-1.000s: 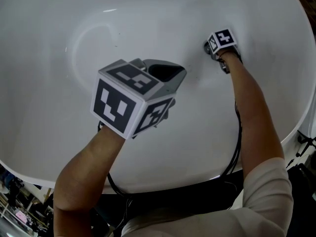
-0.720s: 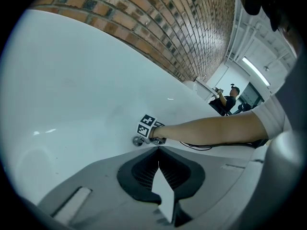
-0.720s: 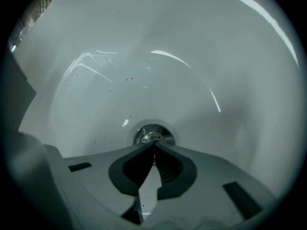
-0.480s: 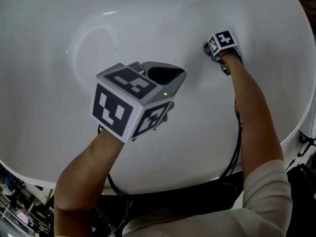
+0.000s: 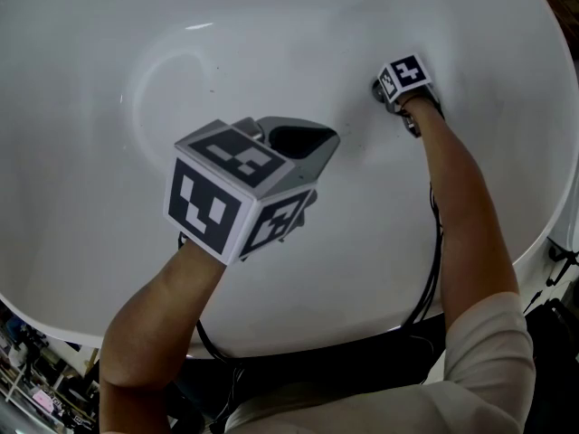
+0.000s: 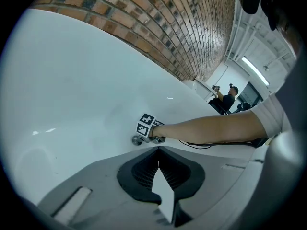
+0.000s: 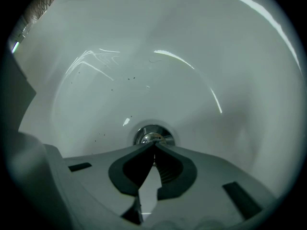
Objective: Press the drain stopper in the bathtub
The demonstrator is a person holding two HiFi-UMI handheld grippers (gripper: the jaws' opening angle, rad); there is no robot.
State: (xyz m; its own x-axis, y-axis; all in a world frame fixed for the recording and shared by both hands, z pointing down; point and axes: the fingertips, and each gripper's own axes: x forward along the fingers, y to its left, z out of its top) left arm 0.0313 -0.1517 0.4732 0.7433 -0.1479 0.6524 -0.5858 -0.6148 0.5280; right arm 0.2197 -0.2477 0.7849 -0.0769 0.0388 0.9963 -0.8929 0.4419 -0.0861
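One bathtub [image 5: 90, 197], one drain stopper [image 7: 150, 134]; left gripper [image 6: 158, 150] and right gripper [image 7: 154, 145] both closed.

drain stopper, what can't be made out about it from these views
Right gripper view: the shut right hand-held gripper covers the lower part of the drain stopper. Whether its tips touch the stopper, or whether the stopper is pressed down, cannot be told.
Head view: the same gripper, with the hand behind it, hides most of the stopper.
Left gripper view: the stopper is far off and too small for any detail.
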